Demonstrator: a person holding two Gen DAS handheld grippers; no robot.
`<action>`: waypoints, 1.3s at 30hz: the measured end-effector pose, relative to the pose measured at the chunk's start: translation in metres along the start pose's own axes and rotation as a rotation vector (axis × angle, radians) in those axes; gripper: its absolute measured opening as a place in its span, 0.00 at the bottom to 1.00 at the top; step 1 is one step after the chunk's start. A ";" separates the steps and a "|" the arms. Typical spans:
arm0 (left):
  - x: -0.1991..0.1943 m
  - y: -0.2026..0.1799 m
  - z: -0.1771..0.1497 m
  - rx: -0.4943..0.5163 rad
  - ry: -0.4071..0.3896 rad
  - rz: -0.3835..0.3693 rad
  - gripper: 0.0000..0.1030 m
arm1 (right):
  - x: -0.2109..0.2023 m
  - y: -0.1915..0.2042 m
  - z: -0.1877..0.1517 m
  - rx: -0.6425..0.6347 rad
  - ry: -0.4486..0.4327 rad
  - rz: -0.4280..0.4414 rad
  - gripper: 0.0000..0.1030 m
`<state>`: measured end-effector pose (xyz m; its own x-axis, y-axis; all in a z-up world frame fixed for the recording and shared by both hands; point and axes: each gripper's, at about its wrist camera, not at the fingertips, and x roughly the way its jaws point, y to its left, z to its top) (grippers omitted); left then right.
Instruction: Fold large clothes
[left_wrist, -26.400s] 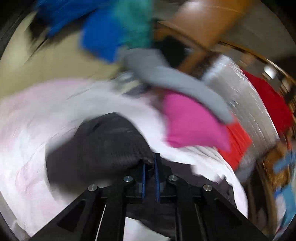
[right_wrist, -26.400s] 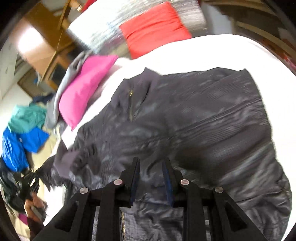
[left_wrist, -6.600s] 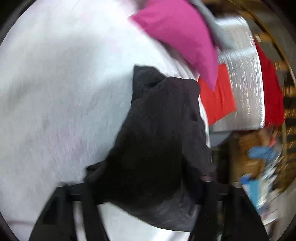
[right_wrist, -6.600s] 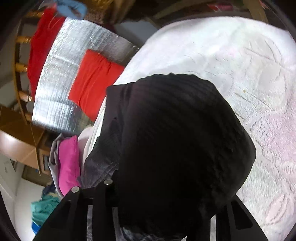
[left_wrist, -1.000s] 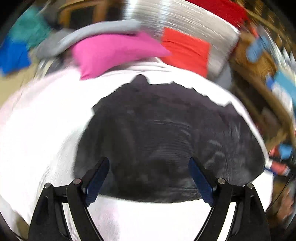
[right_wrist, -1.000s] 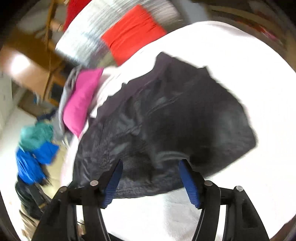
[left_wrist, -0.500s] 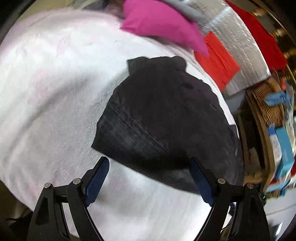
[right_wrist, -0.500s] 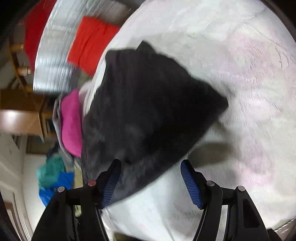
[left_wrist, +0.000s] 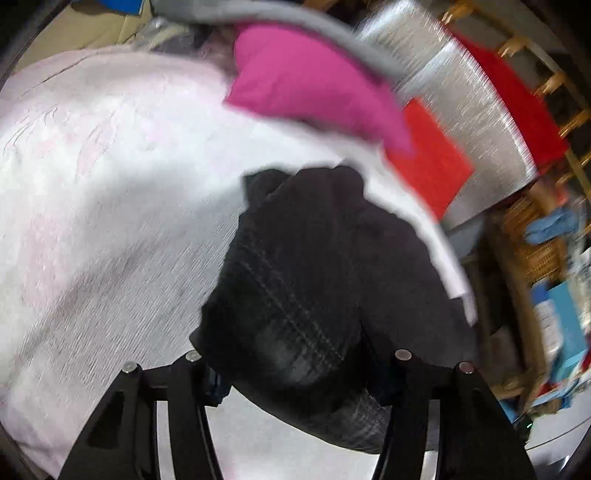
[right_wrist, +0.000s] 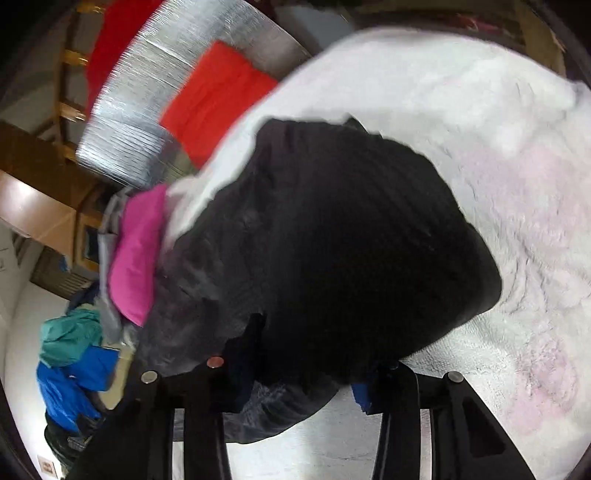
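Note:
A black jacket (left_wrist: 314, 277) lies folded into a thick bundle on the white bedspread (left_wrist: 92, 221). Its near edge bulges up between the fingers of my left gripper (left_wrist: 295, 384), whose jaws are closing, and the fabric presses against both of them. In the right wrist view the same jacket (right_wrist: 351, 240) fills the middle. My right gripper (right_wrist: 303, 387) is closing on the other near part of the bundle. Cloth drapes over its left finger, and the blue pad of the right finger touches the fabric.
A pink pillow (left_wrist: 306, 85) under a grey garment (left_wrist: 277, 18), a red cushion (left_wrist: 428, 166) and a silver mat (left_wrist: 461, 85) lie at the bed's far end. Wooden shelving (left_wrist: 535, 258) stands beside the bed. Blue and teal clothes (right_wrist: 70, 350) are piled on the floor.
Both grippers have come down onto the jacket's near edge and their jaws have narrowed. The fabric that lay ahead of the open fingers now sits between them.

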<state>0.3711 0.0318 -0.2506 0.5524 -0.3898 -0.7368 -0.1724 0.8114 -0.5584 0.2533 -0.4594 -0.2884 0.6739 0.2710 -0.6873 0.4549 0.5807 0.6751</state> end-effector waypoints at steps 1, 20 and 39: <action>0.003 0.003 -0.006 -0.010 0.019 0.023 0.63 | 0.003 -0.003 0.003 0.029 0.015 0.017 0.46; -0.076 -0.058 -0.037 0.429 -0.278 0.365 0.73 | -0.071 0.060 -0.021 -0.385 -0.116 0.076 0.67; -0.055 -0.071 -0.046 0.479 -0.244 0.398 0.73 | -0.033 0.066 -0.001 -0.386 -0.186 -0.185 0.67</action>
<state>0.3151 -0.0246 -0.1874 0.7001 0.0433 -0.7128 -0.0510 0.9986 0.0106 0.2604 -0.4292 -0.2211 0.7109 0.0138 -0.7032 0.3515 0.8591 0.3721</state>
